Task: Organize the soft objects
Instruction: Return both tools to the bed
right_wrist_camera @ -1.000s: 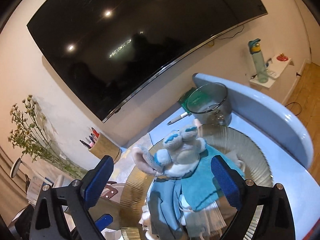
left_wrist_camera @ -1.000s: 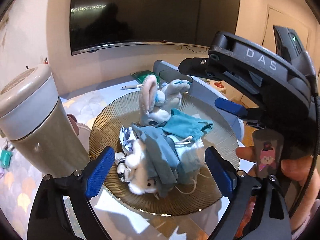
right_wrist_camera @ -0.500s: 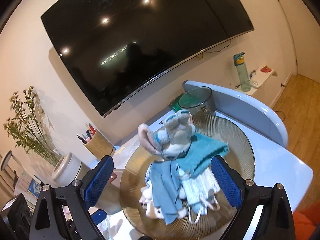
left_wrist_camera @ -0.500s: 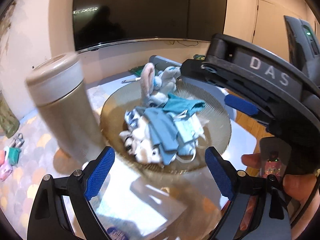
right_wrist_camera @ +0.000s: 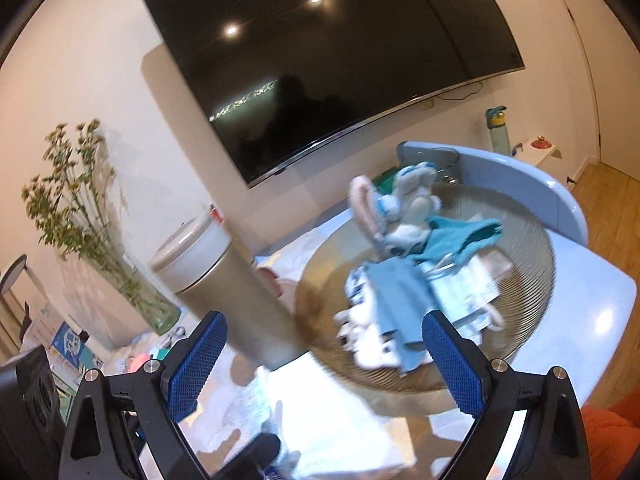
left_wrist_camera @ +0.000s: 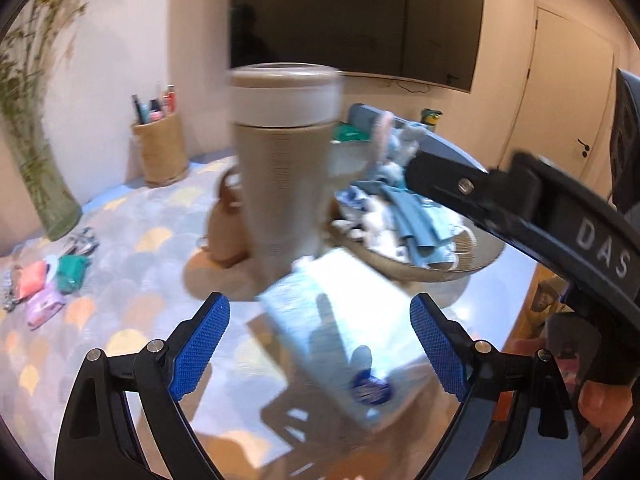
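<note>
Table with scalloped mat [left_wrist_camera: 132, 264] fills our left view; left gripper [left_wrist_camera: 320, 354] wide, empty, now pulled back from the plate [left_wrist_camera: 448, 270], tumbler [left_wrist_camera: 286, 160] between | right view: right gripper [right_wrist_camera: 322, 364] wide, empty; plush bunny [right_wrist_camera: 400, 208] and cloths [right_wrist_camera: 400, 292] piled on plate, farther than before, suggesting sorting finished.

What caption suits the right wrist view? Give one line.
Open right tool facing a ribbed plate piled with plush rabbit and cloths, beside a beige canister.

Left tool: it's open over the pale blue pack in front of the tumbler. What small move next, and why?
Probably lower the left tool onto the pale blue pack: its jaws are open and empty, and the pack lies between them, apart from the heap in the ribbed bowl.
</note>
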Demonstrator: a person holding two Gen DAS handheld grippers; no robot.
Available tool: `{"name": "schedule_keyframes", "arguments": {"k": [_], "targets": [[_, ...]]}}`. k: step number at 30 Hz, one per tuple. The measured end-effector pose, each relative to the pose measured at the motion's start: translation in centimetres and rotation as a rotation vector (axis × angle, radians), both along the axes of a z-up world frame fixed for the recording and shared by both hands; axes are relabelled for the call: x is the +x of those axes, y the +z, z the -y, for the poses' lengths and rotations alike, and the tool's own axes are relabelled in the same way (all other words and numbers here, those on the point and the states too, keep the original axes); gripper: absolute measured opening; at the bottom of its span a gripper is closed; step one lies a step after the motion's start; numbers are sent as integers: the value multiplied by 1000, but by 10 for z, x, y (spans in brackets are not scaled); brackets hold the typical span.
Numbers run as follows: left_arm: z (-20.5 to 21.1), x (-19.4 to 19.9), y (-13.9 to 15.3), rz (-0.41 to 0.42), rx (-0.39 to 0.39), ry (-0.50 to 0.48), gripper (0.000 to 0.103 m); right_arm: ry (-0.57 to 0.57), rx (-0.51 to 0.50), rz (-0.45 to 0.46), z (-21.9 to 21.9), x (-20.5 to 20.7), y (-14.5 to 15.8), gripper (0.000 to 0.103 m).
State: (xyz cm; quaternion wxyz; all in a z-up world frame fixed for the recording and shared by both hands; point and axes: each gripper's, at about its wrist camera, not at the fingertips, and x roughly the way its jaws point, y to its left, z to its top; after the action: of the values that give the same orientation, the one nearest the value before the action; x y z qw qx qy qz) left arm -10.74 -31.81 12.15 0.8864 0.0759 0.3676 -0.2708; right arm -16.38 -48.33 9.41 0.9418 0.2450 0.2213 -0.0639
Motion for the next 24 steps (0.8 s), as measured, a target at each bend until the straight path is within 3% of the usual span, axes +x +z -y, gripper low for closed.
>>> {"name": "schedule_keyframes", "arguments": {"k": [12,24], "targets": [[-93,40,4,-2,0,148,91,95,-8,-13,-83,22,1,98],[-178,88,1,-17,-5,296,91,246,-36,-44,-173,76,-2,98]]}}
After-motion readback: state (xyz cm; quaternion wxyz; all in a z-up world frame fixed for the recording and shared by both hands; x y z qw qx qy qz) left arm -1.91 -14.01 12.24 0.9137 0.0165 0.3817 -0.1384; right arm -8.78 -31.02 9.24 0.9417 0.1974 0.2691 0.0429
